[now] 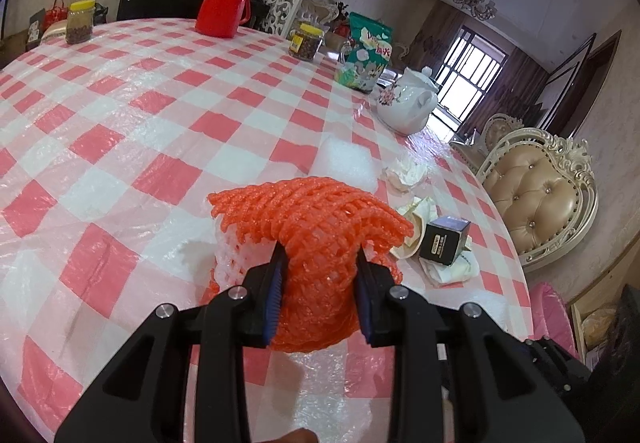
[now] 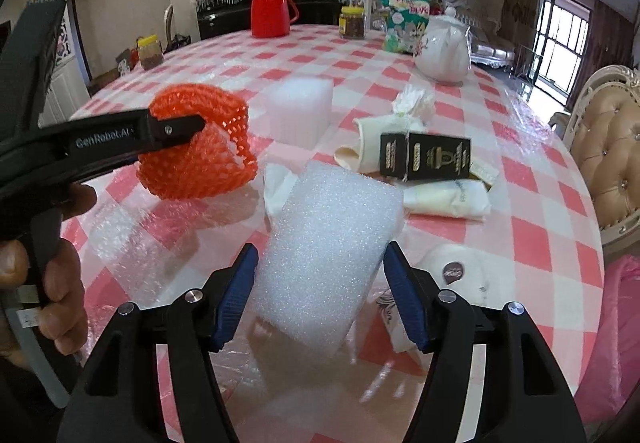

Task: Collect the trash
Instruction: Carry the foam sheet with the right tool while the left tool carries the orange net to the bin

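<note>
My left gripper point(image 1: 320, 255) is shut on an orange foam net point(image 1: 312, 219), holding it just above the checked tablecloth point(image 1: 120, 123). The right wrist view shows the same net point(image 2: 196, 147) at the left, with the left gripper point(image 2: 180, 127) clamped on it and a person's hand behind. My right gripper point(image 2: 320, 247) has a curled white foam sheet point(image 2: 332, 243) between its blue pads, both touching its sides; the sheet stands tilted off the table. More trash lies beyond: a black box point(image 2: 424, 159), crumpled tissues point(image 2: 412, 103), a cream wrapper point(image 2: 448, 199) and a white paper cup point(image 2: 460, 275).
A white foam block point(image 2: 302, 111) sits mid-table. A red thermos point(image 2: 270, 7), two yellow-lidded jars point(image 2: 352, 23), a green snack bag point(image 2: 404, 23) and a white teapot point(image 2: 444, 51) stand at the far side. A padded chair point(image 1: 540, 195) and a pink-lined bin point(image 1: 552, 307) are off the right edge.
</note>
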`<state>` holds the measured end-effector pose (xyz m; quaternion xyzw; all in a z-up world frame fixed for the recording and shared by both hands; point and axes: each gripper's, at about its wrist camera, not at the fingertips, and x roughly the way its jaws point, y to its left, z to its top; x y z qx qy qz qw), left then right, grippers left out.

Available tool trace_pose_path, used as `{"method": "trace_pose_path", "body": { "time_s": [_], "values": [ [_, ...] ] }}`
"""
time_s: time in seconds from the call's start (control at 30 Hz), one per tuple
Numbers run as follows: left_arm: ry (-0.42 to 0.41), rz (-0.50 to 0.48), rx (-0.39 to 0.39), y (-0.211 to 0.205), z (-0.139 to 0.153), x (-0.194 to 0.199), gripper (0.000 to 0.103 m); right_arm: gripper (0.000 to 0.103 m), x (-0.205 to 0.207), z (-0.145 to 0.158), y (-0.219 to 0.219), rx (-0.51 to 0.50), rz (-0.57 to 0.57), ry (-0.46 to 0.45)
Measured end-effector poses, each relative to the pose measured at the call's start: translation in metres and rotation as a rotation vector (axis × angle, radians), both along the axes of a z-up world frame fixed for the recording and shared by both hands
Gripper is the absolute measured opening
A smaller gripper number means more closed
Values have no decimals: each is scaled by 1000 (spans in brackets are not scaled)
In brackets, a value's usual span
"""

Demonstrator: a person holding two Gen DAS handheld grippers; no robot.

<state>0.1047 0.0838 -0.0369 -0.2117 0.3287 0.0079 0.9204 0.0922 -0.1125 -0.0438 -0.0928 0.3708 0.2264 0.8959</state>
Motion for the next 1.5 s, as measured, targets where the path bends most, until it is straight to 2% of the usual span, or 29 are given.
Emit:
{"method": "trace_pose_path", "body": {
  "time_s": [0.3, 0.6, 1.1, 1.5],
  "values": [
    [-43, 18, 39, 0, 25, -10, 30, 61, -2, 32, -34, 60, -39, -61],
    [-80, -37, 80, -37, 51, -6, 30, 61, 6, 54, -102, 93, -165, -111],
    [-107, -230, 143, -152, 75, 20, 32, 61, 8, 58, -230, 118, -379, -146],
    [-121, -455, 162, -274, 79, 40, 33, 61, 5, 46, -315, 114, -540, -140]
  ]
}}
